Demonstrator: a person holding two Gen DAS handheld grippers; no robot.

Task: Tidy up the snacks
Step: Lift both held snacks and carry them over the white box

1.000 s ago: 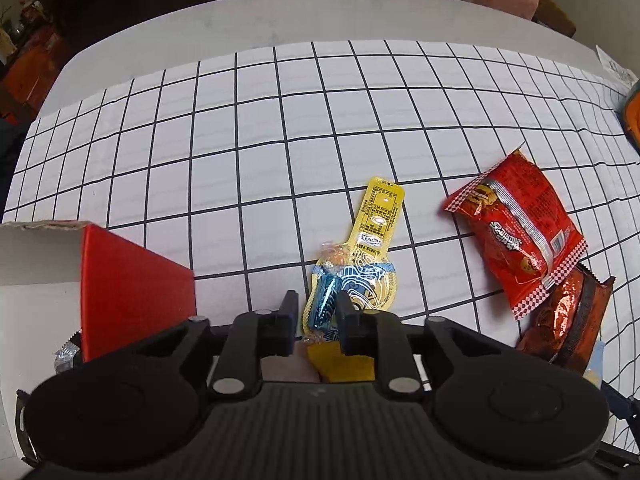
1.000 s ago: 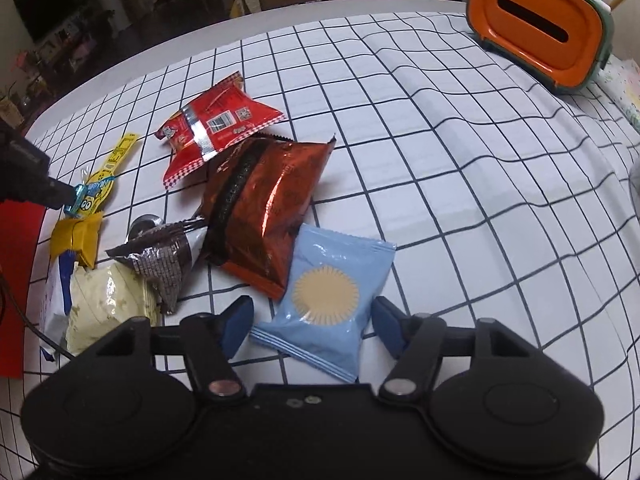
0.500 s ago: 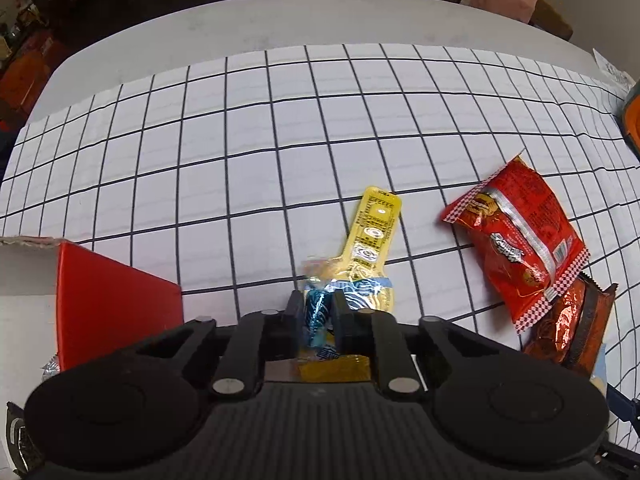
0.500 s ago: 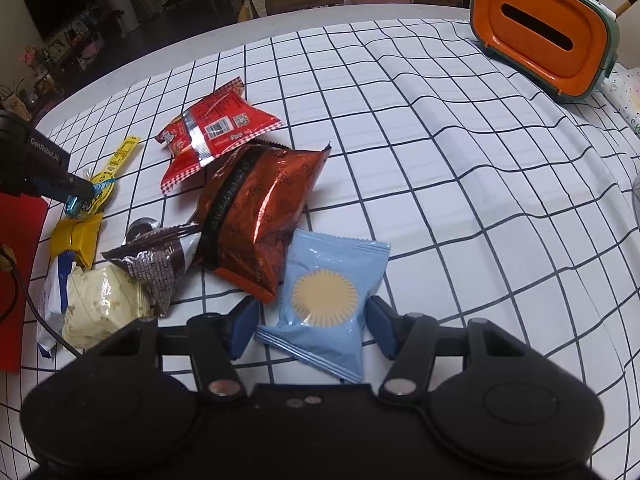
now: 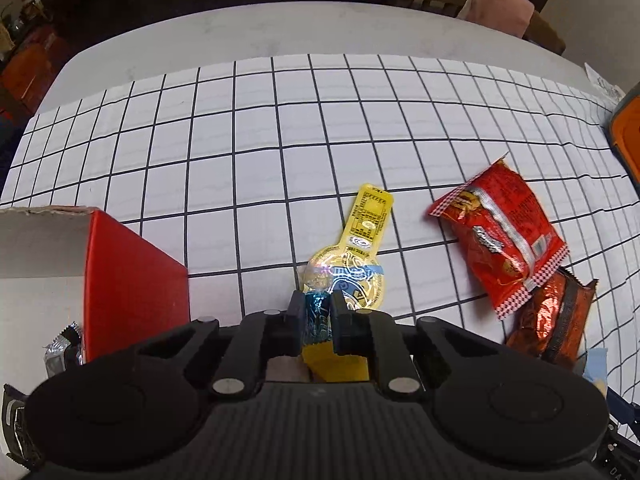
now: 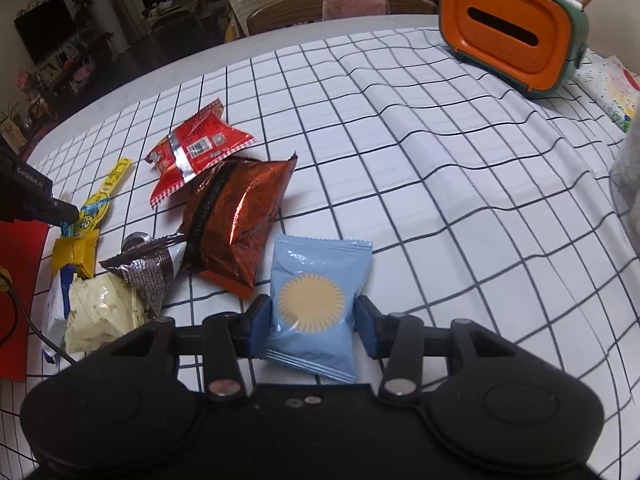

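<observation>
Across both views, a table [image 6: 460, 184] under a white cloth with a black grid. Upper right of the right wrist view, an orange tissue box [image 6: 516, 24]. Lower left of the left wrist view, a red box [image 5: 132, 284] with a white inner wall. Centre left of the right wrist view, a copper-brown packet [image 6: 236, 224], overlapping a red packet [image 6: 196, 152] above it. Bottom centre there, the right gripper [image 6: 314, 320], jaws just closing, blue pads pressing both sides of a light blue packet [image 6: 316, 296]. Bottom centre of the left wrist view, the left gripper [image 5: 317, 314] clamped on a small blue foil candy [image 5: 318, 312], just below a yellow lollipop wrapper [image 5: 356, 256].
</observation>
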